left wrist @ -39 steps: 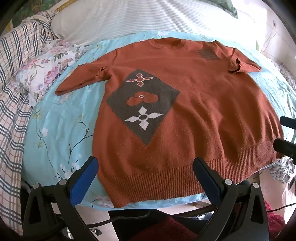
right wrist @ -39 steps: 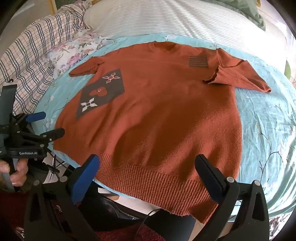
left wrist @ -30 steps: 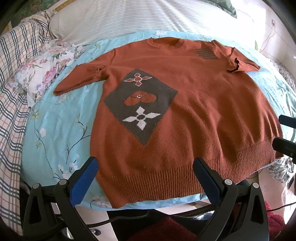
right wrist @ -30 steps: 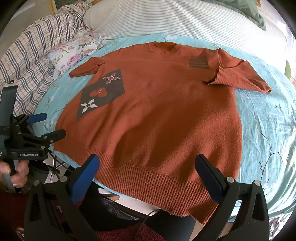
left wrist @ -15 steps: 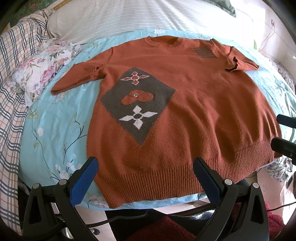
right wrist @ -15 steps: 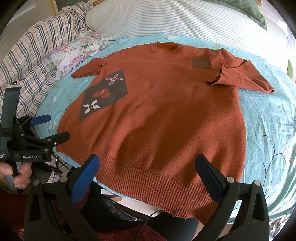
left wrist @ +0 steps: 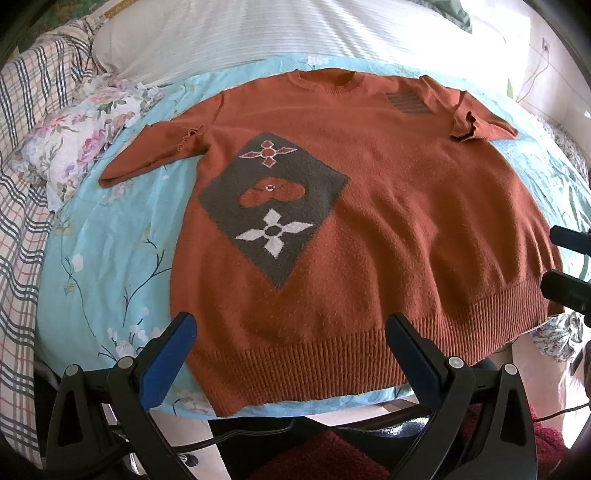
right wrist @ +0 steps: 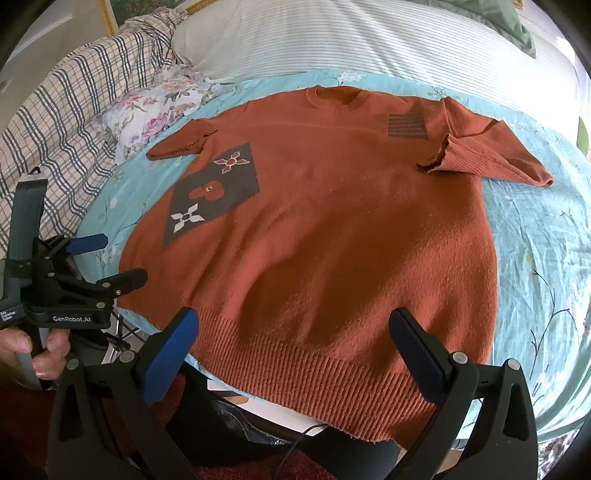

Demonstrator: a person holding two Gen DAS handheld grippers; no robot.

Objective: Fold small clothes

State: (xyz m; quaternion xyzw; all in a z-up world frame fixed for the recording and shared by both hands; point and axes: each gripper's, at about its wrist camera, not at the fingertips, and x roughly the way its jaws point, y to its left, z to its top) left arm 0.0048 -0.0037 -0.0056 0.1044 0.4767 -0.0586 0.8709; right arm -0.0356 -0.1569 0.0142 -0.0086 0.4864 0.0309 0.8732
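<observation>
Sweater (left wrist: 369,221) lies flat, frame centre, on the bed (left wrist: 110,258), ready for folding. My left tongs (left wrist: 288,354) and right tongs (right wrist: 291,350) hang spread, empty, probably just short of hem.

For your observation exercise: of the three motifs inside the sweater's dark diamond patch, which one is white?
The four-petal flower motif at the corner of the dark grey diamond patch nearest the hem. The other two motifs are rust-red.

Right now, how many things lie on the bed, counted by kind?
Orange sweater: 1
Striped pillow: 1
Floral cloth: 1
Plaid blanket: 1
Total: 4
</observation>
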